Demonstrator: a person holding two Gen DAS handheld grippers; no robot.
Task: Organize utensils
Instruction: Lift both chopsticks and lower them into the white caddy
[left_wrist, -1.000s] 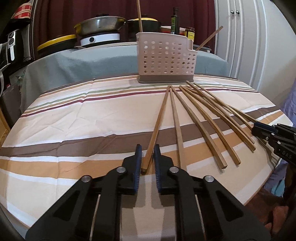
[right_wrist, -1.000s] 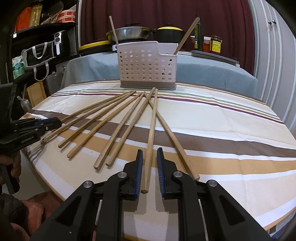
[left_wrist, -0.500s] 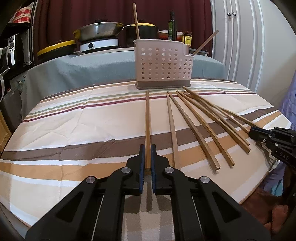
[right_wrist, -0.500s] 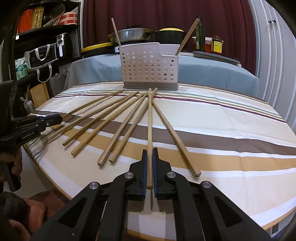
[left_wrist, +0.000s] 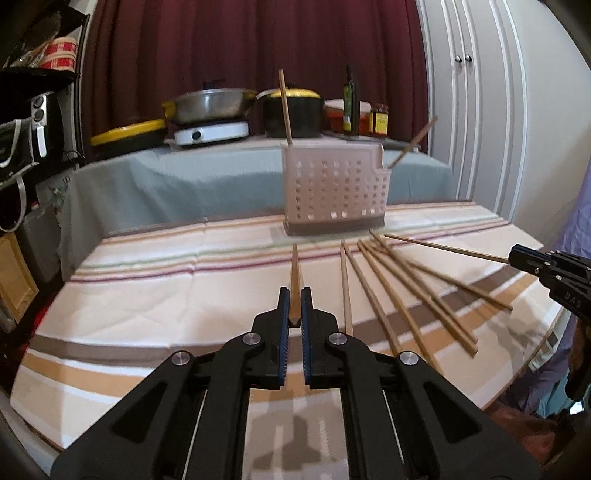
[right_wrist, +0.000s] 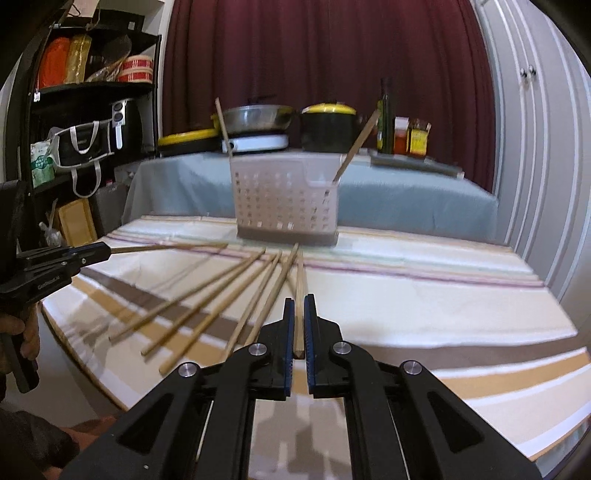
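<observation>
Each gripper is clamped on one wooden chopstick. The left gripper (left_wrist: 295, 309) holds its chopstick (left_wrist: 295, 280) by the near end between the blue pads (left_wrist: 283, 325); the stick runs straight ahead toward the utensil caddy (left_wrist: 334, 188) and is raised above the striped tablecloth (left_wrist: 147, 295). The right gripper (right_wrist: 299, 316) grips a second chopstick (right_wrist: 299, 295) in the same manner, also lifted and aimed at the caddy (right_wrist: 286, 199).

In the left wrist view, the right gripper (left_wrist: 517, 258) appears at the right edge with its chopstick (left_wrist: 447, 249) extending toward the caddy base. In the right wrist view, the left gripper (right_wrist: 99, 251) appears at the left edge with its chopstick (right_wrist: 166, 248) held level above the table.

The loose chopsticks (left_wrist: 399, 295) lie fanned on the tablecloth between the two grippers, far ends converging just in front of the caddy. They are motion-blurred, so the exact count cannot be told.

The caddy is a perforated pale plastic holder standing upright at the far side of the round table. It already contains two chopsticks: one (left_wrist: 285, 107) near the left end, almost upright, and one (left_wrist: 413, 142) leaning out to the right.

Behind the table a grey-covered counter (left_wrist: 184, 181) carries a steel pan (left_wrist: 210, 105), a black pot with a yellow lid (left_wrist: 291, 110), a bottle (left_wrist: 350, 99) and jars (left_wrist: 378, 120). A dark red curtain (left_wrist: 240, 44) hangs behind.
</observation>
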